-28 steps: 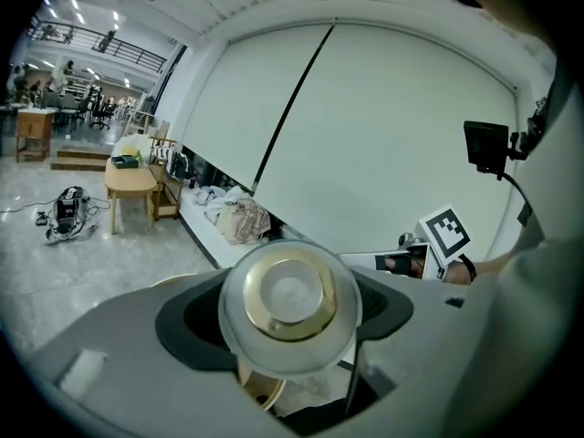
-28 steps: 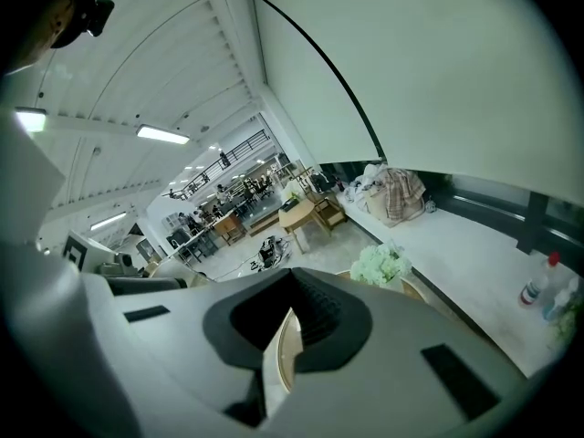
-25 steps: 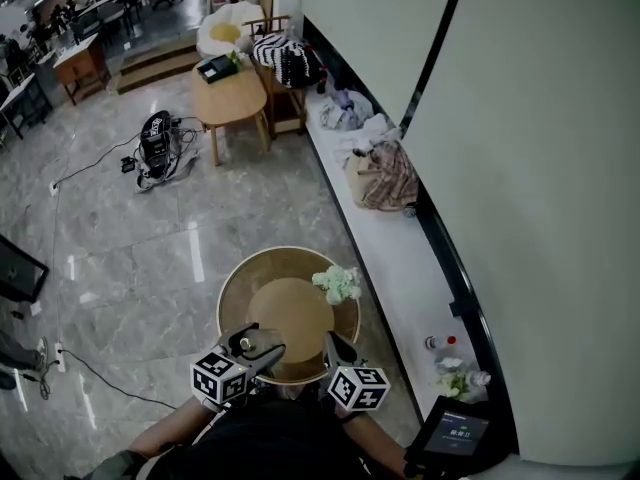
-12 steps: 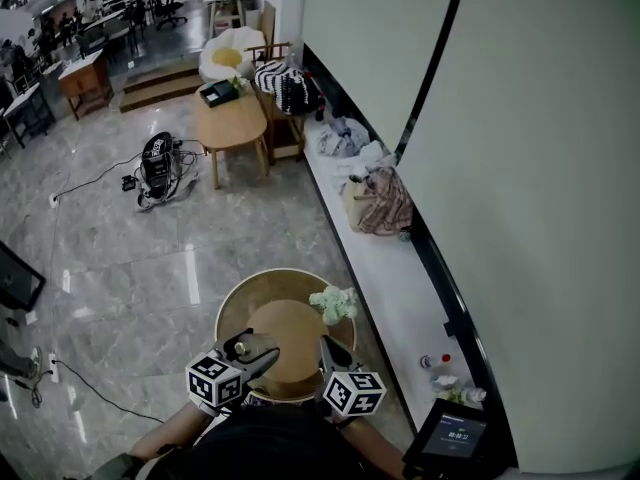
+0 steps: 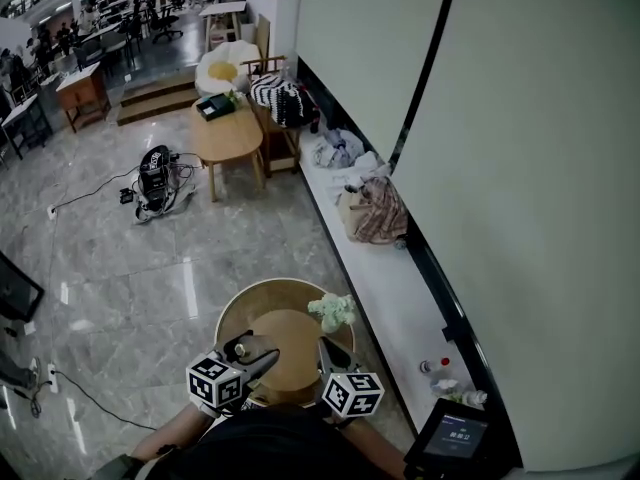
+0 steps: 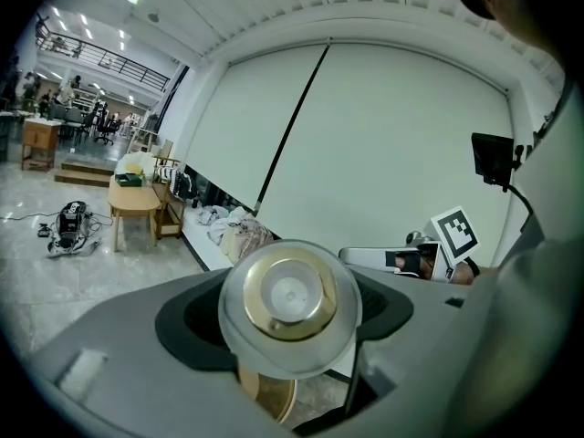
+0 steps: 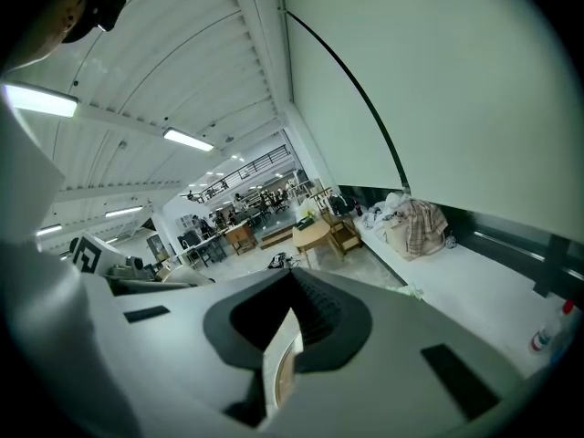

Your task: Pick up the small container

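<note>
The small container (image 6: 290, 304), a clear round jar with a gold disc facing the camera, fills the middle of the left gripper view. My left gripper (image 5: 252, 352) is shut on it and holds it above the near rim of the round wooden table (image 5: 262, 296). In the head view the small container (image 5: 240, 349) shows as a pale spot between the jaws. My right gripper (image 5: 325, 349) hovers beside it over the same rim. Its jaws stand shut with only a thin slit between them and nothing held (image 7: 290, 334).
A bunch of pale green flowers (image 5: 335, 311) lies on the table's right side. A long white ledge (image 5: 400, 298) with bags and bottles runs along the wall on the right. A small wooden table (image 5: 228, 136) and cables lie on the marble floor further off.
The head camera has tilted, so the round table sits lower in the picture. Both grippers keep the same pose, the left one still holding the container.
</note>
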Motion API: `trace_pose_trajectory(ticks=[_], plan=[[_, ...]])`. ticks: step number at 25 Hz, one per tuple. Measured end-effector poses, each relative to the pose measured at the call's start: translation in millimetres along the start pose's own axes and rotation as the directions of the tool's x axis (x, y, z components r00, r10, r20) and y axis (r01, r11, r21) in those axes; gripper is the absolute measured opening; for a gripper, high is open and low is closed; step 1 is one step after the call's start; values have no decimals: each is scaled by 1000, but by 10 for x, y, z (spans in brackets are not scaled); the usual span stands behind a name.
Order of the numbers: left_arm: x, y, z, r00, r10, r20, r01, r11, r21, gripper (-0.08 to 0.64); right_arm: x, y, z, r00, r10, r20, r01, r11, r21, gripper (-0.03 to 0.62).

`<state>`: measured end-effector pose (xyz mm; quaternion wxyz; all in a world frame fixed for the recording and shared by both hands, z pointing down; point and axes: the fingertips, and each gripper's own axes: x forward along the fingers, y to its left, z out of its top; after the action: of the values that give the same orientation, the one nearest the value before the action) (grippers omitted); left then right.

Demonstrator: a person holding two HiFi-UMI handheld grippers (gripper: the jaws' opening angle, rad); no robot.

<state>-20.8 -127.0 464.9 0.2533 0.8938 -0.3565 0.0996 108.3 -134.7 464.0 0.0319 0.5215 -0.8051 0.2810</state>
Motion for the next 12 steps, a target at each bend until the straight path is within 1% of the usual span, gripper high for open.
trace_pose_trajectory(ticks=[7,12], plan=[[-12,-42,2,1000,-16,-8,16,1000,4,331,-44,102,57,999,32,31,-32,999,-8,6],[15,-16,-37,1000,-24,-20,24,1000,-1,331,-22,80,19,999,24,26,-24,1000,-1,6]])
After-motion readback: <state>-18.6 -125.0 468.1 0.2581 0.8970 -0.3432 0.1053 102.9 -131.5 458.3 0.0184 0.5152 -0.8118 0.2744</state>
